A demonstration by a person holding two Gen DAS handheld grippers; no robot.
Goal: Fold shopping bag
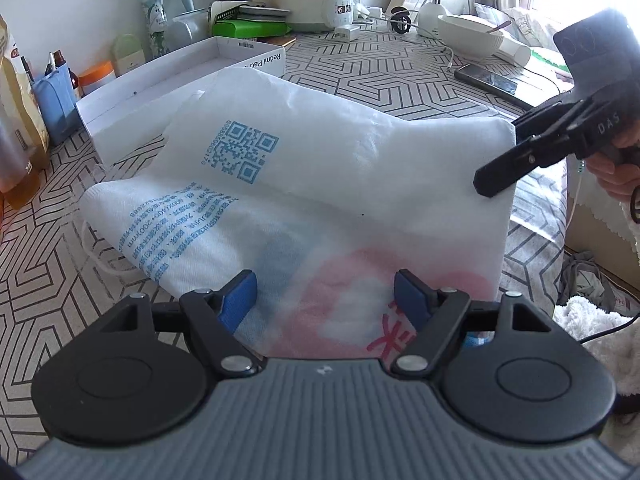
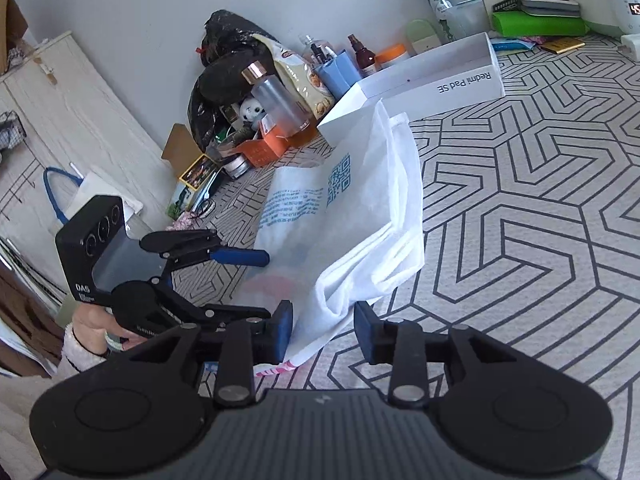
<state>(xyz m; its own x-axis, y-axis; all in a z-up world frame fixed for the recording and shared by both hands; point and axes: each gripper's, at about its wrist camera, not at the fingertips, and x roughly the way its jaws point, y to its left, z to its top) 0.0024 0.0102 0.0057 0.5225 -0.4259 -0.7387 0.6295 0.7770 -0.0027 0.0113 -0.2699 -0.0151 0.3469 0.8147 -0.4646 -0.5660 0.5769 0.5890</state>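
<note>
White non-woven shopping bag (image 1: 320,184) flat on patterned desk (image 1: 400,68), partly folded over itself. At its 11 o'clock, touching, open white cardboard box (image 1: 168,76). Beyond the box, at 12 o'clock, green flat case (image 1: 250,28) and white appliance (image 1: 320,4). At 2 o'clock, white bowl (image 1: 472,36); just beside it, dark phone (image 1: 492,80).

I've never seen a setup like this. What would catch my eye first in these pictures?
Probably the white shopping bag lying partly folded in the middle of the patterned table, with a blue QR code on top. Next, the two hand-held grippers: the left gripper open over the bag's near edge, the right gripper open around a bag corner. Behind stands a white tablet box.
</note>
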